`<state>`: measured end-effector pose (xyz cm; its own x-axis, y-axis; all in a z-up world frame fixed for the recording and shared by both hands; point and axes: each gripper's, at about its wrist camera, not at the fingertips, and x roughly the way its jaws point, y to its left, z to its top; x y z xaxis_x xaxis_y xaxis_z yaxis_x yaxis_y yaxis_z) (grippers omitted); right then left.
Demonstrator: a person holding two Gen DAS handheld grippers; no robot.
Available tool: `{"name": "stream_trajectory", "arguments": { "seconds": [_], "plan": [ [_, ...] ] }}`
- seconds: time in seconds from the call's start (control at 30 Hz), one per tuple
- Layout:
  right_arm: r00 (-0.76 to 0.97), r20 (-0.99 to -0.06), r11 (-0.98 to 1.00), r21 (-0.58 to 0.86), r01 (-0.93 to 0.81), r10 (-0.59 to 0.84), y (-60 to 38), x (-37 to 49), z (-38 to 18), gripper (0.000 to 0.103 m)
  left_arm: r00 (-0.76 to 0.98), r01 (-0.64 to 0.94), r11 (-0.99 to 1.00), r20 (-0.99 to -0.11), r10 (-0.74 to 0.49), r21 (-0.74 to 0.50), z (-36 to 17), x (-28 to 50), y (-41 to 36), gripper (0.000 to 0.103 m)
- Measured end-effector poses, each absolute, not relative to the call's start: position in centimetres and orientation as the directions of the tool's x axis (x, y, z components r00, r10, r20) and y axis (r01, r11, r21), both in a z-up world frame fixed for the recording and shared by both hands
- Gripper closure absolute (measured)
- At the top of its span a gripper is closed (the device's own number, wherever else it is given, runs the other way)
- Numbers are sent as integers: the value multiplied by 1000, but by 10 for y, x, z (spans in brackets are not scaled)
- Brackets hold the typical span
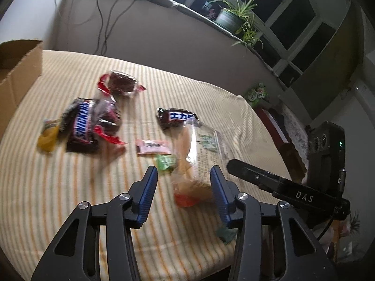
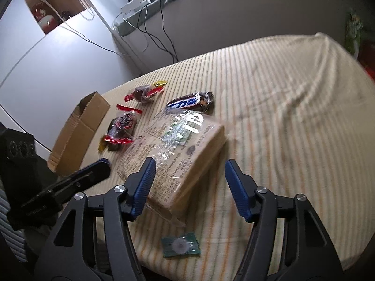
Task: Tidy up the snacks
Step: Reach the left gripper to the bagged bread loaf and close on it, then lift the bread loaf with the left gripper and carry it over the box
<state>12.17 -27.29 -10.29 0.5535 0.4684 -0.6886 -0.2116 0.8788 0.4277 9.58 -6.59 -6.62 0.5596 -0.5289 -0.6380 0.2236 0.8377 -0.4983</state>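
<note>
A clear bag of sliced bread (image 2: 178, 145) lies on the striped cloth. In the right wrist view its near corner sits between the jaws of my right gripper (image 2: 189, 180), which stands open. In the left wrist view the bread bag (image 1: 201, 154) has one end between the jaws of my open left gripper (image 1: 184, 182), with a gap at the left pad. Two Snickers bars (image 1: 82, 126) (image 1: 175, 117), red-wrapped dark snacks (image 1: 121, 82), a pink packet (image 1: 153, 146) and a green candy (image 1: 165, 161) lie beyond. A small green packet (image 2: 180, 247) lies near the table's front edge.
An open cardboard box (image 2: 79, 126) stands at the left end of the cloth-covered table (image 2: 293, 117). Cables hang down the wall behind. A potted plant (image 1: 234, 16) sits on the sill. The cloth to the right of the bread is bare.
</note>
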Motion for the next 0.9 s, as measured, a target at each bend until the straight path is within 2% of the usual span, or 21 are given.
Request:
{"name": "stream_trajectory", "arguments": {
  "seconds": [0.3, 0.5, 0.9],
  "plan": [
    [491, -678, 825, 535, -180, 547, -277, 134, -112, 46, 511, 265, 824, -652, -560, -500, -73, 106, -78, 62],
    [453, -676, 800, 576, -167, 581, -277, 141, -116, 46, 479, 290, 815, -661, -577, -501, -78, 111, -86, 62],
    [444, -687, 812, 545, -209, 575, -258, 143, -107, 54, 512, 318, 824, -646, -566, -470, -69, 100, -83, 63]
  ]
}}
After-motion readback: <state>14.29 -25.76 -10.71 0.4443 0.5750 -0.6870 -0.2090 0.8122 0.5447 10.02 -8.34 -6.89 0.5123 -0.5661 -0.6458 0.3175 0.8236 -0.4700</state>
